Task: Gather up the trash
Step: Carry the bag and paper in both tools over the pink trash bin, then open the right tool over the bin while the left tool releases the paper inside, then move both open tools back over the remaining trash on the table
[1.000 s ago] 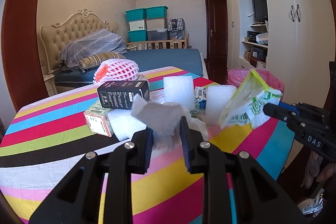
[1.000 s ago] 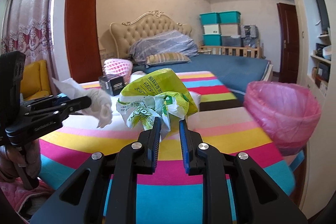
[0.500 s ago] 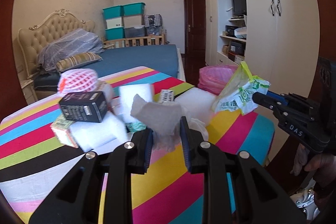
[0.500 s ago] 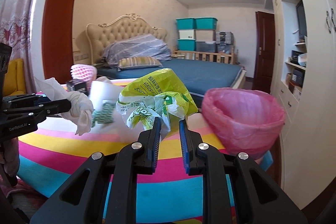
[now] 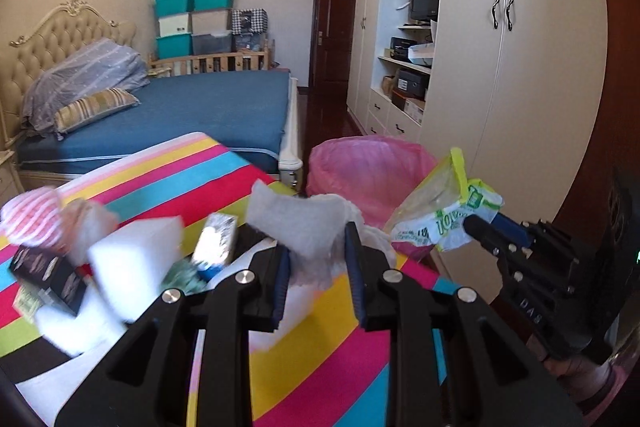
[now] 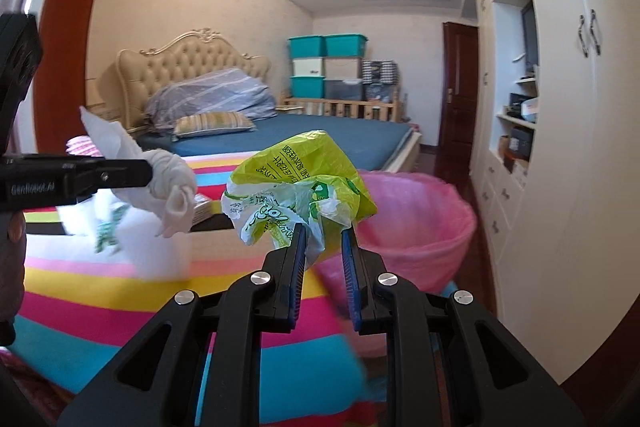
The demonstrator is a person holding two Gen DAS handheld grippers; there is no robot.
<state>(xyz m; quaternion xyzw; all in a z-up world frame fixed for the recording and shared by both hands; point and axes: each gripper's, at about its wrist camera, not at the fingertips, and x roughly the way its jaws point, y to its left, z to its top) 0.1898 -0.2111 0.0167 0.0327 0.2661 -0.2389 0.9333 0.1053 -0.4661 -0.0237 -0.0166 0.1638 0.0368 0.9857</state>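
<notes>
My left gripper (image 5: 316, 243) is shut on a crumpled white tissue (image 5: 304, 223) and holds it above the striped table's right end; it also shows in the right wrist view (image 6: 160, 183). My right gripper (image 6: 323, 233) is shut on a green and white plastic bag (image 6: 296, 187), held up just left of the pink-lined trash bin (image 6: 416, 219). In the left wrist view the bag (image 5: 436, 215) hangs in front of the bin (image 5: 368, 175), which stands on the floor beyond the table's edge.
On the striped tablecloth (image 5: 328, 355) lie white foam blocks (image 5: 132, 267), a black box (image 5: 48, 275), a pink foam net (image 5: 32, 215) and a small carton (image 5: 216, 239). A bed (image 5: 180, 107) stands behind. White wardrobes (image 5: 520, 67) line the right wall.
Both grippers have swung right with their loads, toward the pink bin. The bin now looms larger and closer, and the pile on the table has slid to the left of view.
</notes>
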